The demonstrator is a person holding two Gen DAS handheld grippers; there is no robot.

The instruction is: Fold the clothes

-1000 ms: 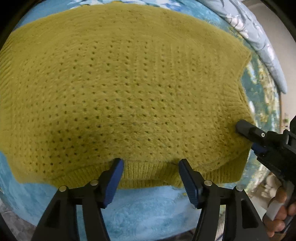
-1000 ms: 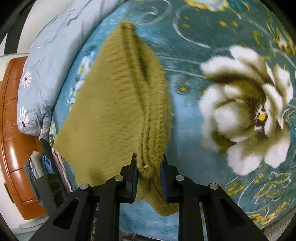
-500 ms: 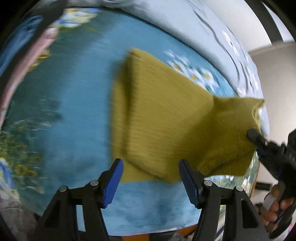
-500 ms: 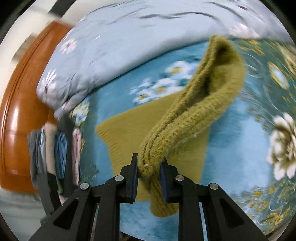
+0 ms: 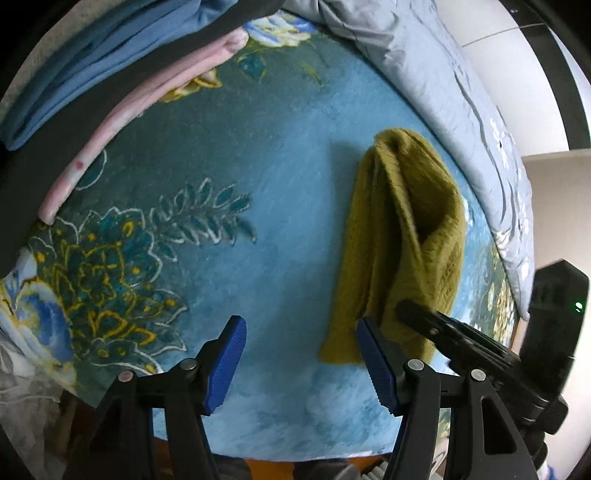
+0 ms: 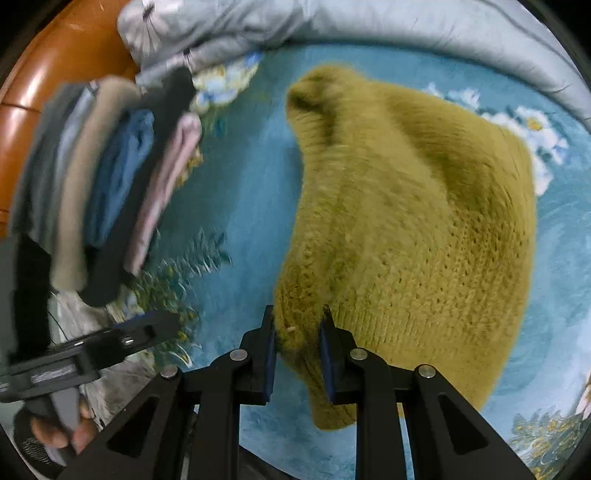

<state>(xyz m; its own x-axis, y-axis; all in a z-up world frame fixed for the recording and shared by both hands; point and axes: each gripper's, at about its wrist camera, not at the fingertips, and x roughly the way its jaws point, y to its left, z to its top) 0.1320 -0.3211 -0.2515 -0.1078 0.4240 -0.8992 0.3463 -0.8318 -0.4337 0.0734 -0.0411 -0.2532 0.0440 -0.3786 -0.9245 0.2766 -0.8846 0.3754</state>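
The right gripper [image 6: 297,332] is closest in its own view. Its two blue pads are pressed onto a thick edge of the yellow-green knit sweater [image 6: 406,229], so it has the sweater pinched tight. The sweater hangs from that pinch in a bunched, doubled-up shape. The far part droops toward the blue flowered blanket [image 6: 251,184] on the bed. I cannot tell if that far end touches the blanket.

The left gripper [image 5: 301,354] is wide open, with nothing between its blue pads. It points down at the blanket [image 5: 221,177], just beside the sweater [image 5: 402,236] and the black nose of the right gripper [image 5: 436,325].

A bit farther off, on the left side of the bed, there is a stack of folded clothes [image 6: 96,184]. It has pink, blue, tan, grey and dark pieces. Past everything lies a rumpled grey quilt [image 6: 369,26] with white flowers, and a shiny orange-brown wooden bed end [image 6: 55,62] shows in the corner.

I think the sweater has been folded over once or twice, because it looks thick and layered. It is not yet a neat flat square. What seems left is to lay it down, smooth it, and put it with the stack.

The right gripper is tipped down from above. A person's hand [image 6: 59,428] holds the left gripper's handle low at the side.
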